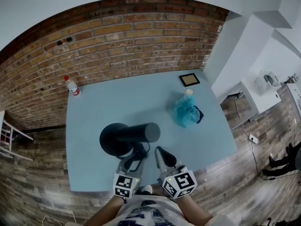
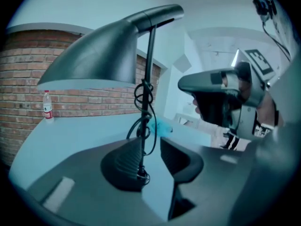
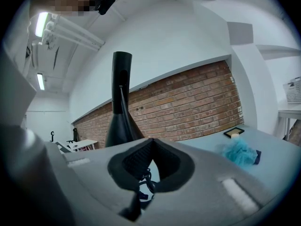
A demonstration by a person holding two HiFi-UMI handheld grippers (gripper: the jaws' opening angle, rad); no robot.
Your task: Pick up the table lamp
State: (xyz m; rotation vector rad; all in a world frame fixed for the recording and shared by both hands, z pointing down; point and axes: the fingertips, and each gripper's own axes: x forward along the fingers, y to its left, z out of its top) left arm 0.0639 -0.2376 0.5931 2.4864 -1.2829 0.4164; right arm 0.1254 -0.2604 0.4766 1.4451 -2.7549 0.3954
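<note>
The black table lamp (image 1: 134, 134) stands on the light blue table (image 1: 94, 117) near its front edge, its cone shade wide at the left. In the left gripper view its thin stem (image 2: 149, 65), wound with black cord, rises between the jaws of my left gripper (image 2: 149, 158). Those jaws stand apart around the stem's foot, close by the left pad (image 2: 123, 161). My right gripper (image 3: 151, 149) is shut and empty, just right of the lamp (image 3: 120, 108). Below the shade in the head view are the left gripper (image 1: 135, 155) and the right gripper (image 1: 160, 151).
A plastic bottle (image 1: 72, 85) stands at the table's far left by the brick wall. A small framed picture (image 1: 189, 79), a pale cup (image 1: 189, 92) and a teal crumpled bundle (image 1: 186, 111) are at the right. A white shelf (image 1: 256, 95) stands beyond the table's right edge.
</note>
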